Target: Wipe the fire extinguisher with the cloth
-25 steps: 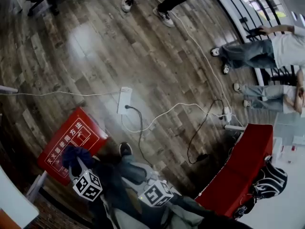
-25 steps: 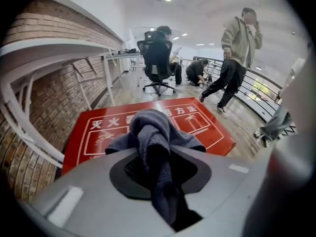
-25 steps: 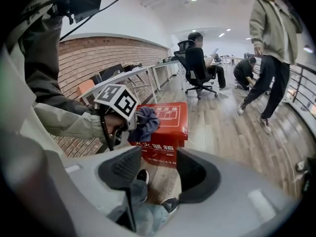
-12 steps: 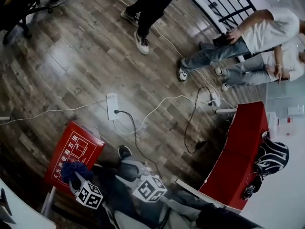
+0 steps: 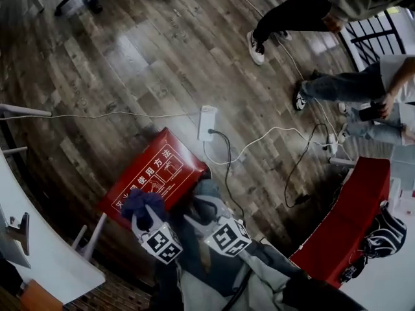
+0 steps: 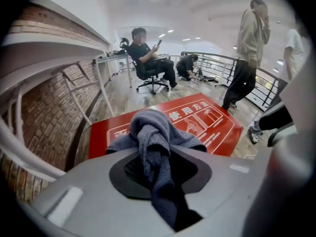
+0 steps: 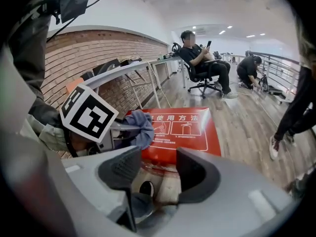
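Left gripper [image 5: 146, 218]: jaws closed on the cloth [image 6: 153, 132], a bunched blue-grey wad held over the near edge of the red box [image 5: 155, 173].
Right gripper [image 7: 159, 169]: jaws apart and empty, with only a shoe [image 7: 146, 187] and the floor [image 5: 130, 63] below them. It hangs just beside the left one.
Red box: lies flat on the floor, printed lid up. It is probably the extinguisher's case, as no cylinder shows in any view.
Change: within 1 second the box has come from the head view's lower left to just ahead of the 2 grippers.
Meaning: the approach looks done and wiping has not begun. I cannot tell whether the cloth touches the lid.
Beyond: a power strip [image 5: 207, 122] with cables, then bystanders [image 5: 292, 11].
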`<state>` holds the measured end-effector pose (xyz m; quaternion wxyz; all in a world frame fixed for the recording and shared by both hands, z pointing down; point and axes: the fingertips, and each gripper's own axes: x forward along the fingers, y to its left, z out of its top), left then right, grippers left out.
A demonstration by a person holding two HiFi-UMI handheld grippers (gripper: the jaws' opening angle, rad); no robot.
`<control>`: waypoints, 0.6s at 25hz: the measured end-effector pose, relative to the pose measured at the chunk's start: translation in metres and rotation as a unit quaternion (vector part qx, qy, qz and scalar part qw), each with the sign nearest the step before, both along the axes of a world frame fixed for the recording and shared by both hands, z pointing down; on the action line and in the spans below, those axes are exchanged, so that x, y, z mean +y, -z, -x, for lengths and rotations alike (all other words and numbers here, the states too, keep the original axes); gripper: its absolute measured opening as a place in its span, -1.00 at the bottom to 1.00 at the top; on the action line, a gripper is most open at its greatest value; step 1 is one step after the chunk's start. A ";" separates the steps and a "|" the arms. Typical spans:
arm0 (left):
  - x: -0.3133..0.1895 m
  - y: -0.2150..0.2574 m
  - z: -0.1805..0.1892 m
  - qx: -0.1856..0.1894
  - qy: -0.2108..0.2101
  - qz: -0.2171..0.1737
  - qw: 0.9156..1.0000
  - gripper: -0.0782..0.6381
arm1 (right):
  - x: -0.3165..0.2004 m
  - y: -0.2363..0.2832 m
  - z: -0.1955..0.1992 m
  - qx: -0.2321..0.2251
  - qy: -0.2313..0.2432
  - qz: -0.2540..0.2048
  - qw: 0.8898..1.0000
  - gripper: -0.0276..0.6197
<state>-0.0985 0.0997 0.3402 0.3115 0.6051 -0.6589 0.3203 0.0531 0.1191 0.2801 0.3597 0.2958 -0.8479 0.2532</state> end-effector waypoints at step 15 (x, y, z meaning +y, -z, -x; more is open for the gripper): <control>-0.057 0.048 -0.051 0.094 -0.009 -0.049 0.994 0.06 | -0.106 0.000 -0.004 -0.032 0.141 -0.039 0.989 -0.27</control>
